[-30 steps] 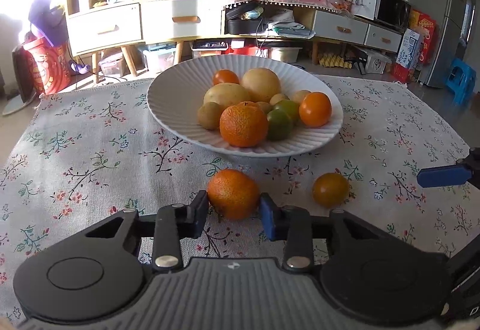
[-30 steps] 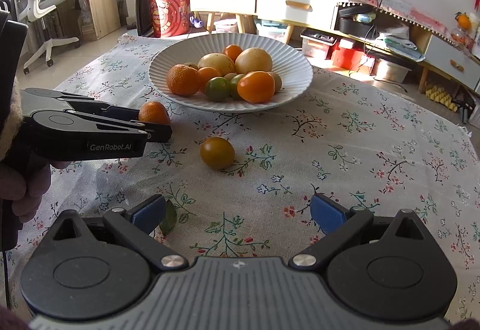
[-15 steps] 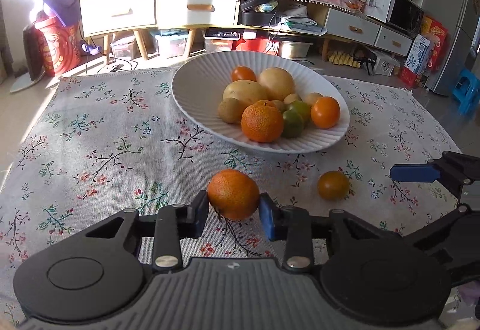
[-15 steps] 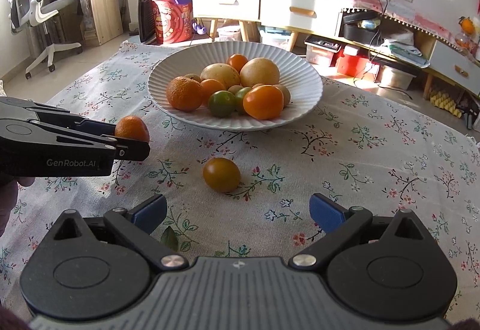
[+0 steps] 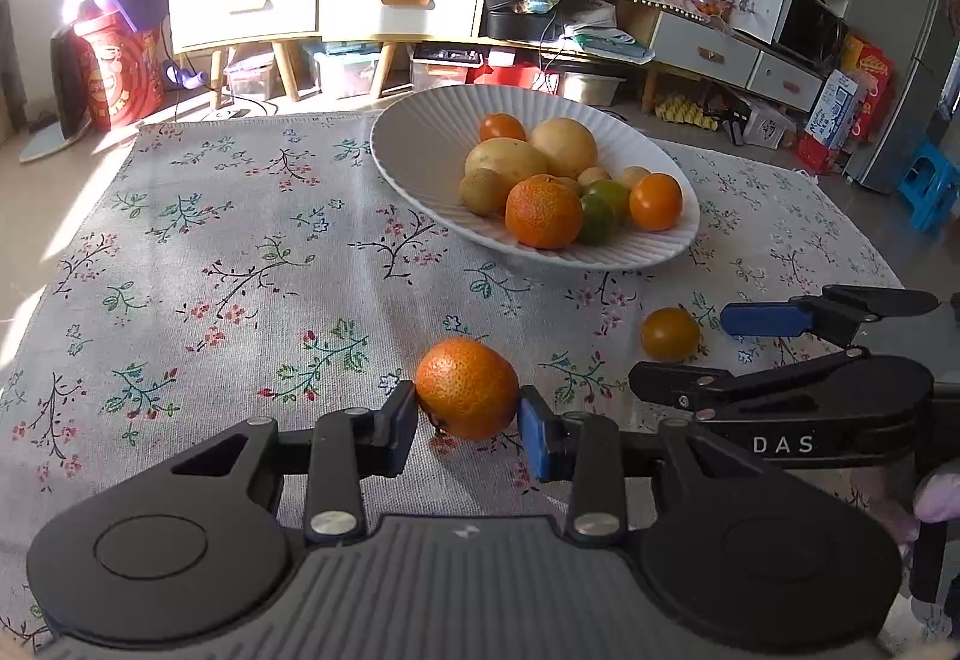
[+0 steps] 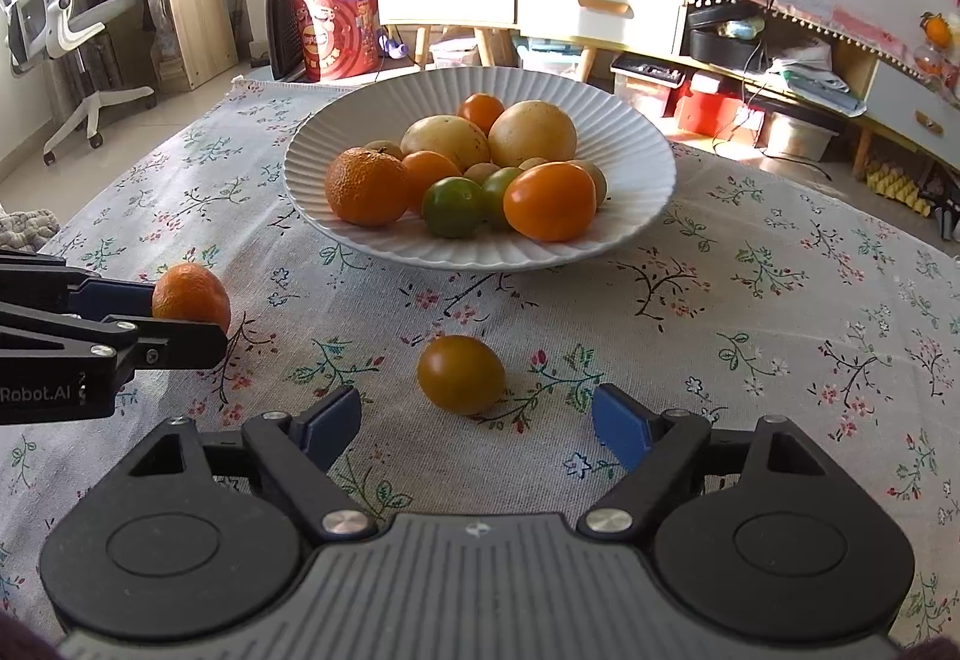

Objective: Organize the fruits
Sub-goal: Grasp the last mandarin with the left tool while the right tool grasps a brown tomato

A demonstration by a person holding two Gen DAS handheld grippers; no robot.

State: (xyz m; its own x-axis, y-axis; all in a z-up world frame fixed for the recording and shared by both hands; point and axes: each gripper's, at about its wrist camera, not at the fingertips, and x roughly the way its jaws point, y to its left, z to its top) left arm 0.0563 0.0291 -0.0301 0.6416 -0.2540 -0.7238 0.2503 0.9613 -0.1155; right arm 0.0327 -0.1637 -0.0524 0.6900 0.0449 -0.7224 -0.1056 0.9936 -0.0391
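- Since a second ago my left gripper (image 5: 468, 423) has lifted and swung left: the white plate (image 5: 420, 144) now sits up and to the right in its view, where before it lay straight ahead.
- That gripper is clamped on a mandarin (image 5: 467, 389), both blue pads pressed against its sides. From the right wrist camera the same mandarin (image 6: 191, 298) shows at the left edge, pinched between the left gripper's fingers (image 6: 111, 297), and appears raised off the flowered tablecloth (image 5: 240, 252), with its shadow on the cloth below.
- My right gripper (image 6: 477, 423) has closed in on the small orange-brown tomato (image 6: 461, 374), which earlier lay further ahead. Its jaws are spread wide, one blue pad on either side and just short of the fruit, neither touching it.
- The tomato rests on the cloth between the gripper and the near rim of the plate (image 6: 480, 258), apart from both.
- From the left wrist camera the tomato (image 5: 670, 334) lies on the cloth just left of the right gripper's upper blue fingertip (image 5: 762, 318).
- On the plate I count a rough-skinned mandarin (image 6: 367, 186) at the front left, two pale yellow round fruits (image 6: 531, 133) behind, green ones (image 6: 453, 207) in the middle, a glossy orange tomato (image 6: 549, 201) at the front right and another orange fruit (image 6: 480, 111) at the back. Some smaller brownish ones are half hidden among them.
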